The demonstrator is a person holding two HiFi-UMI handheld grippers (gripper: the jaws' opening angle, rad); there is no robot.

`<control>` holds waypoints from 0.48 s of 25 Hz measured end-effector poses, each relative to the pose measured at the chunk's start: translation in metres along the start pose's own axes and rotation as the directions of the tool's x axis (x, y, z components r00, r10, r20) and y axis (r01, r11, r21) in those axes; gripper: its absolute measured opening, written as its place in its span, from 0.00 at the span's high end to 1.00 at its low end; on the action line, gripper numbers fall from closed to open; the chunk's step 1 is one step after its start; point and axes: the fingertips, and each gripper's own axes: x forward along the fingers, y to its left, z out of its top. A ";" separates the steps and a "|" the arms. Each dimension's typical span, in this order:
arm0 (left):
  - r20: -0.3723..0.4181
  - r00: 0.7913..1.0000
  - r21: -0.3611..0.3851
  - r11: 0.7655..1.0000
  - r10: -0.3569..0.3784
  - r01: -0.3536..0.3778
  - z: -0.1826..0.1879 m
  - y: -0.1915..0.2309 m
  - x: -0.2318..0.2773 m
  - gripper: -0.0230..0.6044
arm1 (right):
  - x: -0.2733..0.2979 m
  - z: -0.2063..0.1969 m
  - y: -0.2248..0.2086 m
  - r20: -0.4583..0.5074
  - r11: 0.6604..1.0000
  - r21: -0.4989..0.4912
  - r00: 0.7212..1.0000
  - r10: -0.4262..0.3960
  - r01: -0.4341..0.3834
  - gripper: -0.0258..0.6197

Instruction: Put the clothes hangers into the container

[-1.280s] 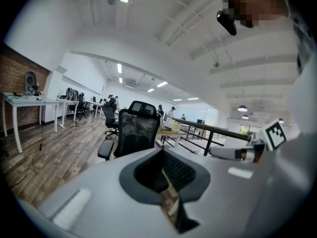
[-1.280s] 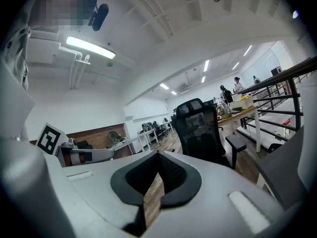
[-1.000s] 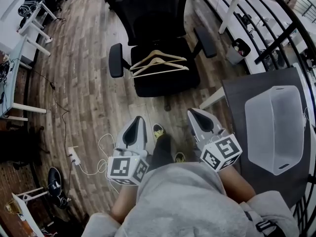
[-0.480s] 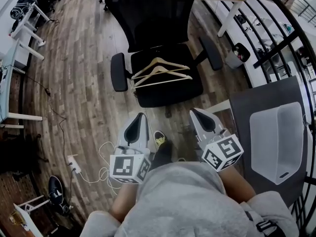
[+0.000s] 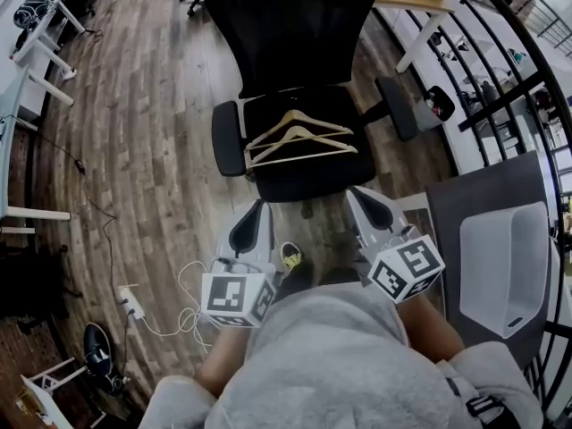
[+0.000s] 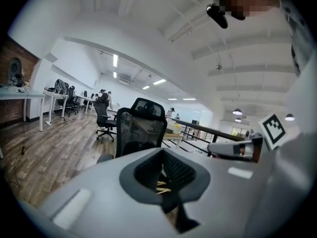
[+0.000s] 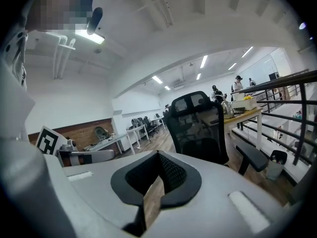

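Several wooden clothes hangers (image 5: 299, 137) lie stacked on the seat of a black office chair (image 5: 295, 34). A translucent white container (image 5: 503, 266) stands on a dark table (image 5: 447, 206) at the right. My left gripper (image 5: 257, 206) and right gripper (image 5: 355, 192) are held side by side just short of the seat's front edge, both shut and empty, pointing at the chair. In the left gripper view the shut left gripper (image 6: 165, 175) faces the chair (image 6: 141, 128), with a sliver of the hangers (image 6: 162, 186) showing past its tips. The right gripper (image 7: 158, 175) faces the chair back (image 7: 195, 128).
The chair's armrests (image 5: 226, 138) flank the seat. A power strip with white cables (image 5: 134, 300) lies on the wooden floor at the left. White desks (image 5: 31, 25) stand far left, and a black railing (image 5: 500, 70) runs along the right.
Both grippers have moved forward toward the chair, which now lies closer with its hangers. The container has slid toward the right edge of the head view. Jaws stay shut.
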 end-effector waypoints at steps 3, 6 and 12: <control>0.000 1.000 -0.014 1.000 -0.008 0.008 0.000 0.012 0.005 0.95 | 0.012 0.003 0.006 -0.009 1.000 -0.019 1.000 -0.005 0.005 0.96; 0.007 1.000 -0.023 1.000 -0.012 0.012 0.003 0.017 0.010 0.95 | 0.018 0.005 0.004 -0.016 0.999 -0.029 1.000 -0.015 0.014 0.96; 0.019 1.000 -0.033 0.999 -0.014 0.015 0.008 0.025 0.011 0.95 | 0.022 0.009 0.008 -0.013 0.999 -0.046 1.000 -0.020 0.019 0.96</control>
